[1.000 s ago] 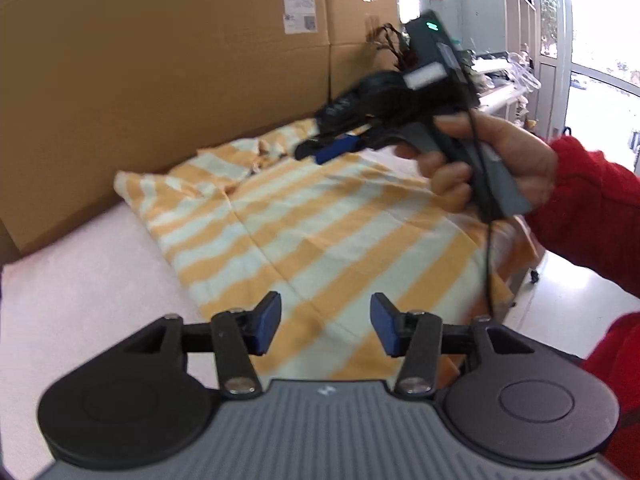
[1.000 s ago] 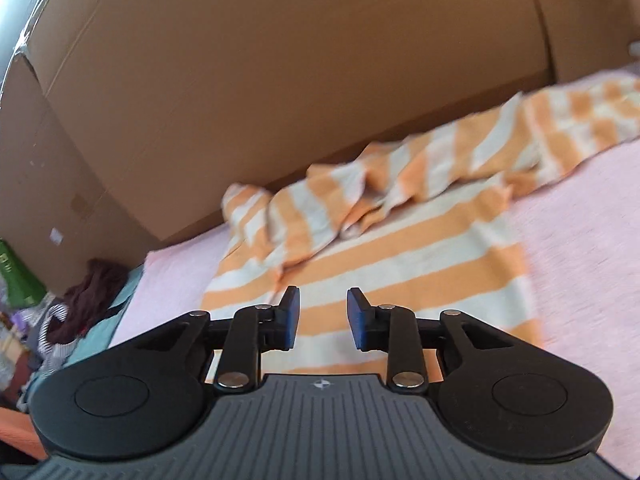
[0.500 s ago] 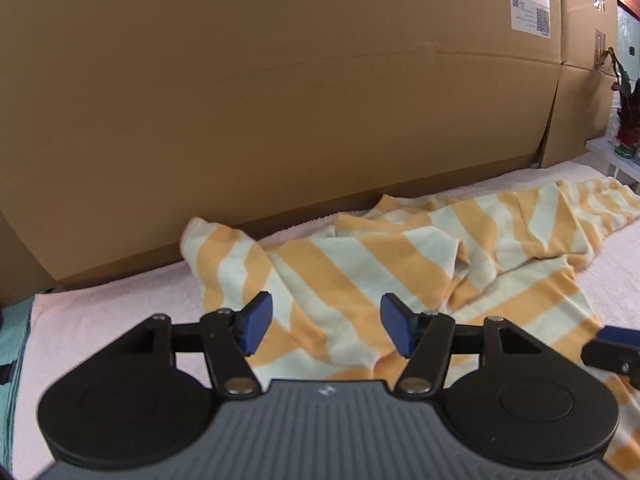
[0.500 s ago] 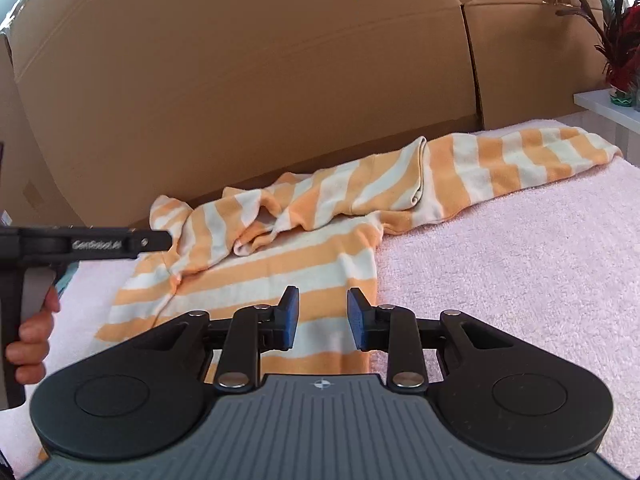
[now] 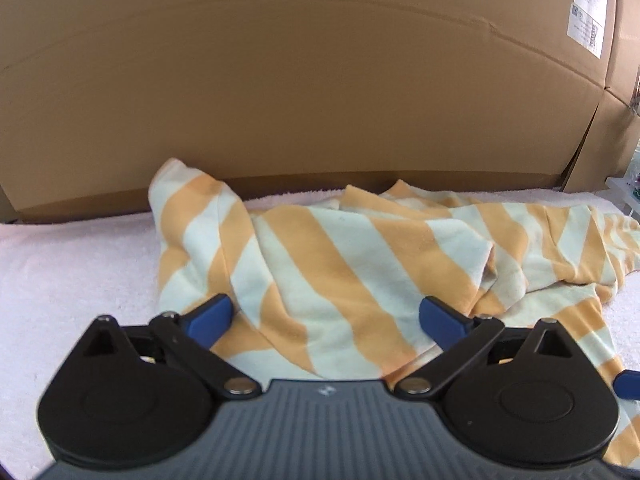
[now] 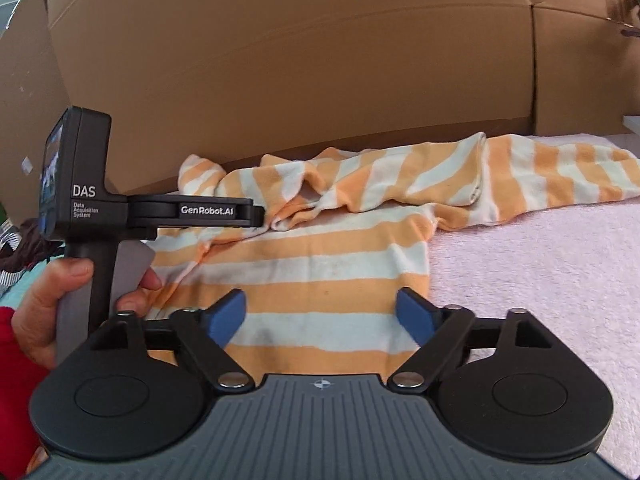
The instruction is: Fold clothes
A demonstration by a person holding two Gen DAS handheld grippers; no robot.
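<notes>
Both claws are opening wide, nothing between the pads. A second ago the right gripper [image 6: 320, 312] was narrow and the left gripper [image 5: 325, 320] about half open, so this looks like prep for a fresh grab, not a hold. The left view has also swung from the far side to face the cardboard wall [image 5: 280, 80].

The striped shirt [image 6: 320, 256] lies rumpled on the pink towel [image 6: 540, 280], mid-frame in both views, sleeves bunched along the wall at upper centre. The left hand [image 6: 52, 300] shows at the lower left of the right view. The folding looks barely begun. Which edge each claw targets is hard to tell; probably the near hem.
</notes>
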